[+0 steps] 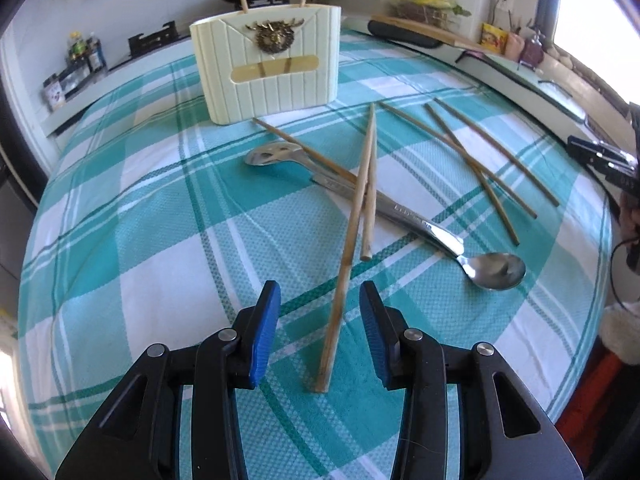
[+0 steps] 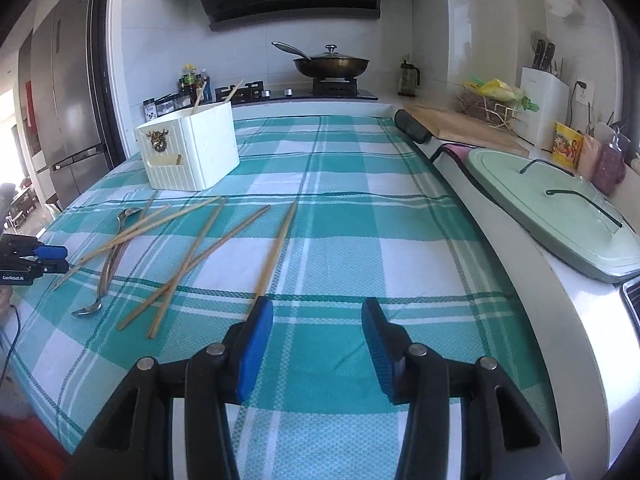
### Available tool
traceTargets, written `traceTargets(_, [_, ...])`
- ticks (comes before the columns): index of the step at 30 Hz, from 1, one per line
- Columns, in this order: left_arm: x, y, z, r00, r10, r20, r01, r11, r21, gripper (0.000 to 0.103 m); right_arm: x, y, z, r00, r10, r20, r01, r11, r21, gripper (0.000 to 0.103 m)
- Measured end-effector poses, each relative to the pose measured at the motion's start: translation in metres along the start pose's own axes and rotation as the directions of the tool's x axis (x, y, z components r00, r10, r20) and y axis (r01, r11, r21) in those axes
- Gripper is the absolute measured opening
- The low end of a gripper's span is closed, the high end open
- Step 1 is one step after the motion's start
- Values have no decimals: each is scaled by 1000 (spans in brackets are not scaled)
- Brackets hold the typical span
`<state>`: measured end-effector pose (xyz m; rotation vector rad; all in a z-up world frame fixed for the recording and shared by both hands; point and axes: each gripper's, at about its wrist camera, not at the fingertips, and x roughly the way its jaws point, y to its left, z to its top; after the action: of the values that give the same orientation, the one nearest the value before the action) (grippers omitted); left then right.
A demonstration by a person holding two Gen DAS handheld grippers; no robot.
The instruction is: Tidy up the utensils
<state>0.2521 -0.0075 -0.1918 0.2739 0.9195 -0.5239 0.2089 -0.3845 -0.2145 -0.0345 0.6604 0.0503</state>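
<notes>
Straddling the nearest chopstick [image 1: 340, 300] with left gripper [image 1: 320, 336] spread wide; lying on the cloth [image 1: 140, 280] before the holder [image 1: 266, 64]. Closing squarely, lifting gently off the spoons [image 1: 400, 216]. Right gripper [image 2: 318, 340] hovering wide, empty.

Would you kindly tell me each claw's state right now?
Left claw: open, straddling a chopstick, not gripping.
Right claw: open, holding nothing.

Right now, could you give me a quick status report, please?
Left gripper open, straddling a chopstick. Right gripper open, empty. Holder has two chopsticks; the rest and spoons lie crossed.
</notes>
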Motion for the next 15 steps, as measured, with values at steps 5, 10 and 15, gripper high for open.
traceTargets(5, [9,-6,-4,999,31,-13,-31,998,49,41,14,7,0,999,22,-50,-23,999,-22,47])
traceTargets(10, [10,-8,-4,999,32,8,-32,999,31,16,33,21,-2,990,94,-110,-97,995,-23,47])
traceTargets(15, [9,-22,-7,994,95,51,-97,994,45,5,56,38,-5,982,82,-169,-93,994,-58,42])
